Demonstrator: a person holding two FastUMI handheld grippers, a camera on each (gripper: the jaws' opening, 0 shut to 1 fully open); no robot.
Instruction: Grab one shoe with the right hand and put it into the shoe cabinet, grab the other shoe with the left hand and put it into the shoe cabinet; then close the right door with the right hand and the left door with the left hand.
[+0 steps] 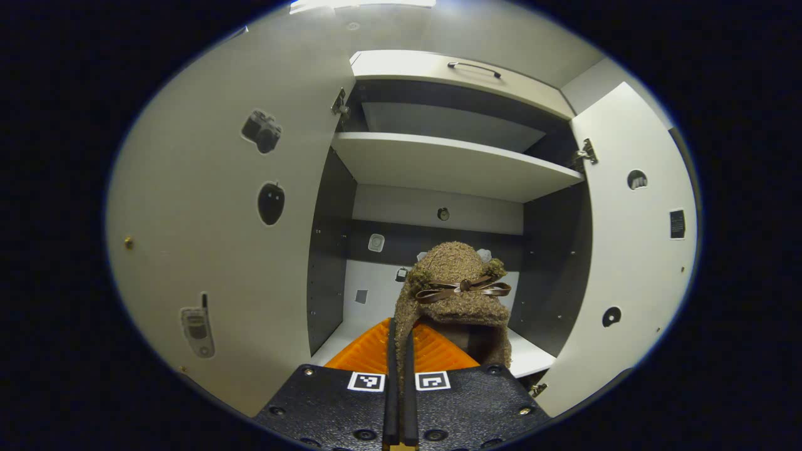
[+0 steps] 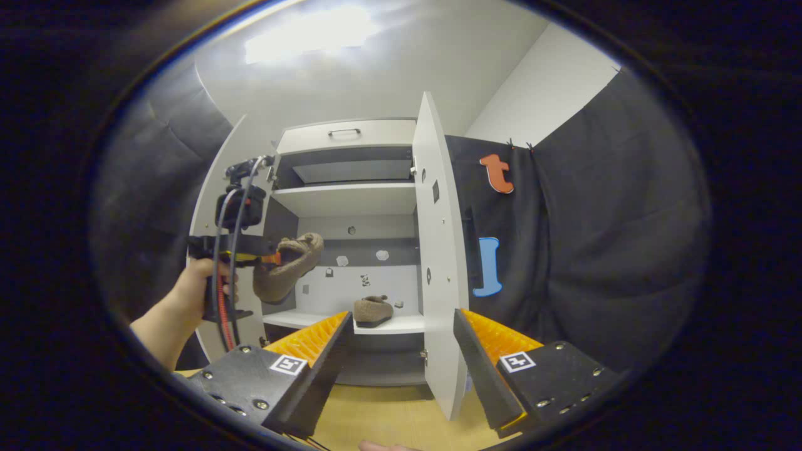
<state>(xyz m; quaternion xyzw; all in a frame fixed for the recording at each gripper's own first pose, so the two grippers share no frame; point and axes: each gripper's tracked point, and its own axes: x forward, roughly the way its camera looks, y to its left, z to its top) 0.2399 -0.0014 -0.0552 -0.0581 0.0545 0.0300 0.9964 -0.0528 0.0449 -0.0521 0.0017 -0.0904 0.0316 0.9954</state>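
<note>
Right gripper view: one shoe [image 2: 373, 311] sits inside the shoe cabinet [image 2: 348, 200]; left hand-held gripper [image 1: 401, 351] clamps the other shoe [image 1: 456, 294] before it; right hand-held gripper [image 2: 401, 351] gapes empty; both doors remain open.

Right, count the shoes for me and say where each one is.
2. One shoe sits on the cabinet's bottom shelf. The other shoe is held in the air by the left hand-held gripper, in front of the open cabinet. More could be hidden behind the doors.

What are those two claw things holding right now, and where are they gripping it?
The left gripper pinches a fuzzy brown slipper by the rim of its opening, seemingly near the heel. The right gripper is open and holds nothing.
</note>
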